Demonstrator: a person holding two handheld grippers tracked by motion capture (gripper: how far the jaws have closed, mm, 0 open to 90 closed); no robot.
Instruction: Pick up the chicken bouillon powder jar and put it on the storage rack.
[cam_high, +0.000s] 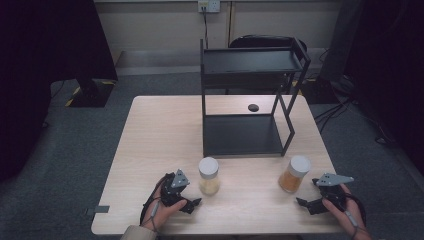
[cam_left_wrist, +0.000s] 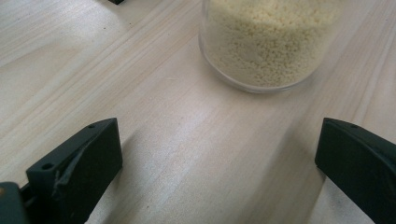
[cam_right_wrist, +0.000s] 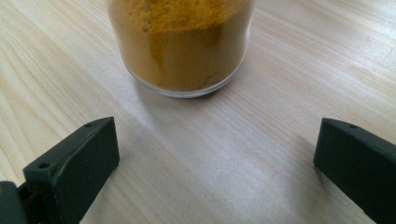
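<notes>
Two white-lidded glass jars stand on the wooden table (cam_high: 160, 135). The jar of pale yellow grains (cam_high: 209, 176) is left of centre, seen close up as the grain jar (cam_left_wrist: 266, 42) in the left gripper view. A jar of orange powder (cam_high: 294, 174) stands to the right; the right gripper view has this powder jar (cam_right_wrist: 182, 44) just ahead of the jaws. My left gripper (cam_high: 192, 204) rests open on the table just left of and before the grain jar. My right gripper (cam_high: 304, 204) lies open in front of the powder jar. Nothing is between either pair of jaws.
A black two-tier metal shelf (cam_high: 247, 107) stands at the table's far middle, with a small black round object (cam_high: 253, 107) on the table behind its lower tier. A dark chair (cam_high: 265, 42) sits beyond the table. Cables lie on the floor at right.
</notes>
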